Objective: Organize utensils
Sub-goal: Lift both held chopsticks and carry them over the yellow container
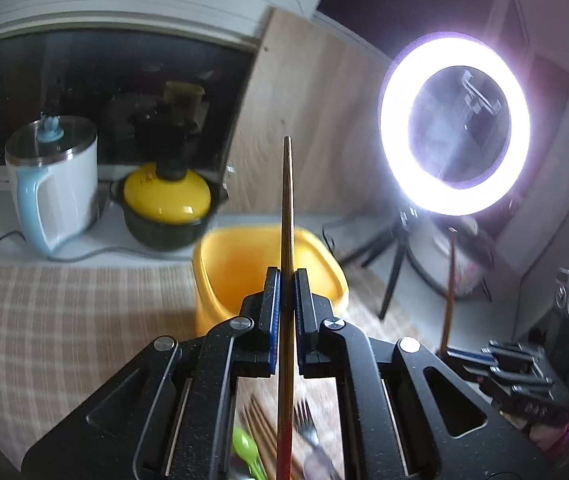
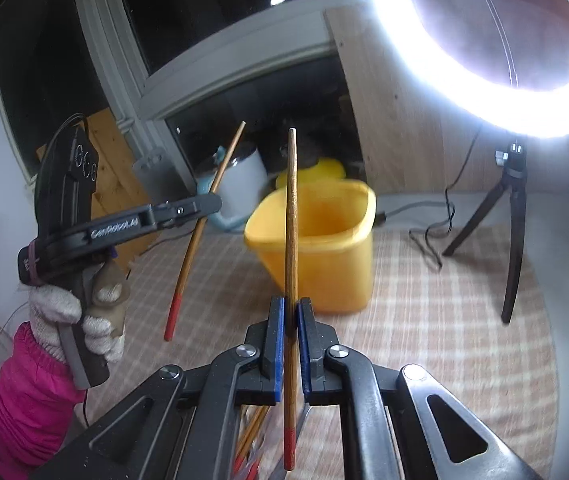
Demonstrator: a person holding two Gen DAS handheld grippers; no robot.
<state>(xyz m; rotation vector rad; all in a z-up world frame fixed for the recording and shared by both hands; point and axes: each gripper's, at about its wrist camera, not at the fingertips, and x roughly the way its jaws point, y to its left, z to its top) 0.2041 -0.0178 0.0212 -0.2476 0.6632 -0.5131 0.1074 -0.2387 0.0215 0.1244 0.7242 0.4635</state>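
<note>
Chopsticks are the things in hand: the left gripper [image 1: 287, 280] has its jaws pinching one chopstick [image 1: 286, 216], which stands nearly upright with its thin tip up and its red end down below the jaws. The right gripper [image 2: 289, 308] likewise has its jaws pressed onto a second chopstick [image 2: 291, 216], also upright, red end low. In the right wrist view the left gripper [image 2: 204, 204] shows from the side, held by a gloved hand [image 2: 80, 316] with a pink sleeve, its chopstick [image 2: 204, 228] tilted, tip up toward the right and red end down. Both chopsticks are in the air above the checked cloth [image 2: 424, 300] on the table, near a yellow bin [image 2: 324, 248] that stands open on the cloth just beyond the jaws. Below the left gripper lie more chopsticks [image 1: 260, 428], a fork [image 1: 306, 420] and a green spoon [image 1: 246, 446], partly hidden and blurred. Behind the bin stand a white kettle [image 1: 56, 192] and a pot with a yellow lid [image 1: 166, 204]. A lit ring light [image 1: 454, 124] on a tripod [image 2: 512, 240] stands to the right.
</note>
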